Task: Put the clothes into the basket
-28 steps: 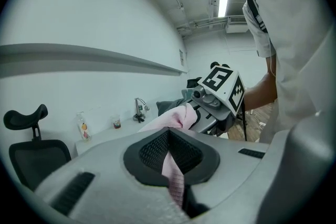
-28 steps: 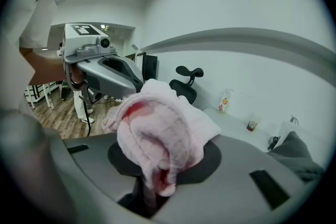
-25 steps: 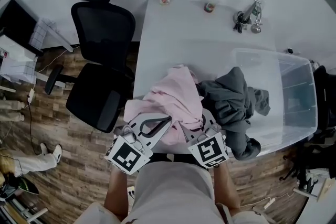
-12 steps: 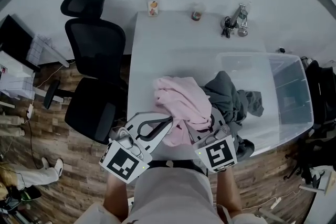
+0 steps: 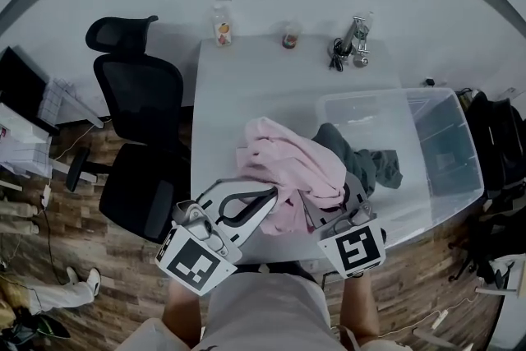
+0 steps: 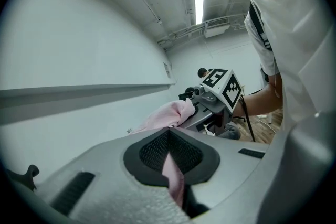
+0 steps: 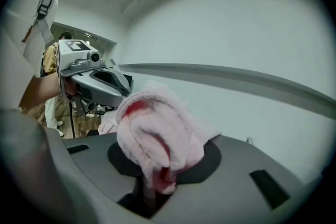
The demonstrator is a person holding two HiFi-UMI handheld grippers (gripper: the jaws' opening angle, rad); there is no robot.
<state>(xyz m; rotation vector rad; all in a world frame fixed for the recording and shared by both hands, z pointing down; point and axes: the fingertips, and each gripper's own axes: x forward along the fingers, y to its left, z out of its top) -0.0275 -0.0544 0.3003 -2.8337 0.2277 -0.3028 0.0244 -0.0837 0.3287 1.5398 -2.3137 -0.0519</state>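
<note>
A pink garment [image 5: 292, 173] hangs bunched between my two grippers above the white table's [image 5: 246, 86] front edge. My left gripper [image 5: 265, 200] is shut on a thin fold of the pink garment [image 6: 172, 176]. My right gripper [image 5: 349, 197] is shut on a thick wad of that same pink garment [image 7: 152, 134], next to the clear plastic basket [image 5: 448, 156]. A dark grey garment [image 5: 366, 164] lies over the basket's near left wall, partly inside. Each gripper view shows the other gripper close by: the right gripper [image 6: 218, 92] and the left gripper [image 7: 89, 78].
A black office chair [image 5: 136, 119] stands left of the table. A small bottle [image 5: 220, 27], a jar [image 5: 289, 37] and a metal clamp with keys [image 5: 347, 45] sit along the table's far edge. A dark bag [image 5: 493, 144] stands right of the basket.
The pink garment has come up off the table, gathered between both grippers, and shifted right toward the basket. The grey garment now lies further into the basket.
</note>
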